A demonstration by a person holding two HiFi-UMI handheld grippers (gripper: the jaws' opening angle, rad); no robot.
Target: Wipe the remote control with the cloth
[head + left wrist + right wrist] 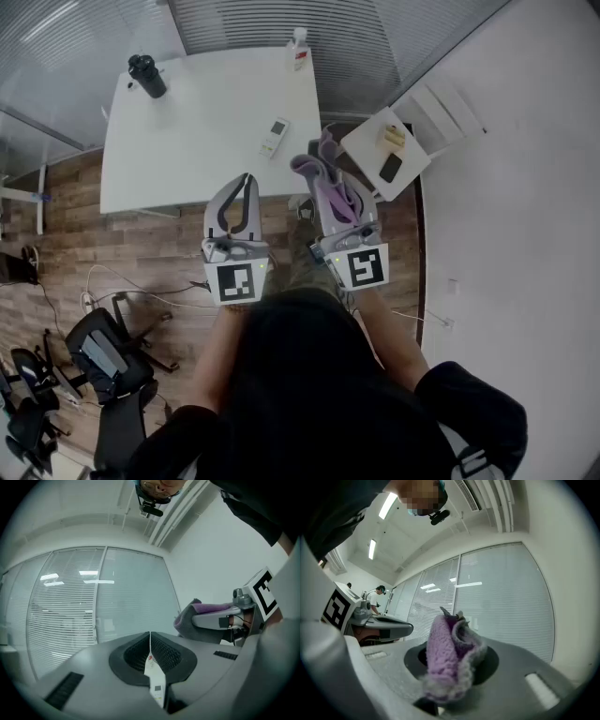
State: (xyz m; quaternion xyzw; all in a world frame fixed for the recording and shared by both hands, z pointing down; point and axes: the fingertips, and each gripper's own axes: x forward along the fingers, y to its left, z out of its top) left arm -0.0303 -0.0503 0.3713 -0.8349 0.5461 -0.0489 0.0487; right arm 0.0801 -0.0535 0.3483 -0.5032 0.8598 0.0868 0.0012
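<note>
The white remote control (pixel 274 137) lies on the white table (pixel 187 141), near its front right corner. My left gripper (pixel 247 178) hangs level over the table's front edge, short of the remote and left of it, jaws shut with nothing held. In the left gripper view the left gripper (pixel 150 634) shows a thin slit, and through it a strip of the remote (pixel 155 681). My right gripper (pixel 323 169) is shut on a purple cloth (pixel 325 192), beside the table's right corner. The fluffy cloth (pixel 450 660) fills the right gripper (pixel 452 620).
A black bottle (pixel 147 75) stands at the table's far left and a white bottle (pixel 298 49) at its far right. A small white side table (pixel 370 150) on the right carries a dark phone (pixel 390 168). Office chairs (pixel 103 361) stand on the wooden floor at lower left.
</note>
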